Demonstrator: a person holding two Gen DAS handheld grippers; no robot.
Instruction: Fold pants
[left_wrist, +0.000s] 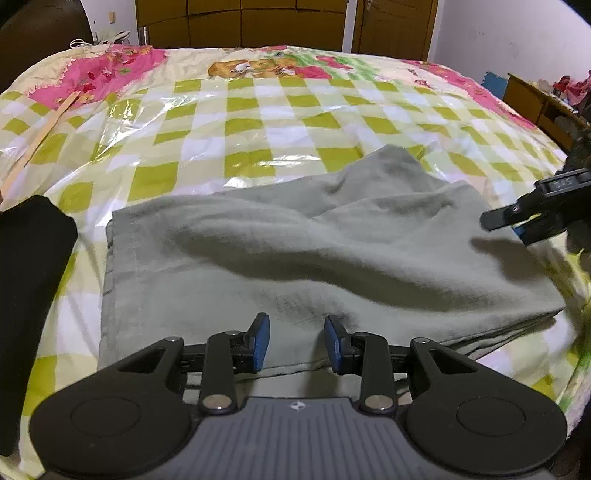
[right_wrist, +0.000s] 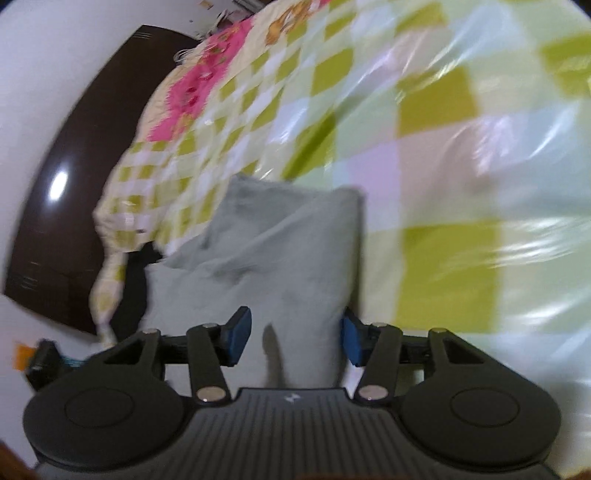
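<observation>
While both grippers' jaws stand open, gripping nothing, the folded grey pants (left_wrist: 295, 251) lie lengthwise across the left wrist view on the bed (left_wrist: 258, 122), hemmed end leftward.

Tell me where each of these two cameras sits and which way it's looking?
Left wrist view: sits on the left gripper, looks across the bed over the grey pants; shows its own open fingers and the right gripper at the right edge.
Right wrist view: sits on the right gripper, tilted, blurred, looks along the pants; shows its own open fingers.
Shared: pants, checkered bed cover, a black cloth.
</observation>
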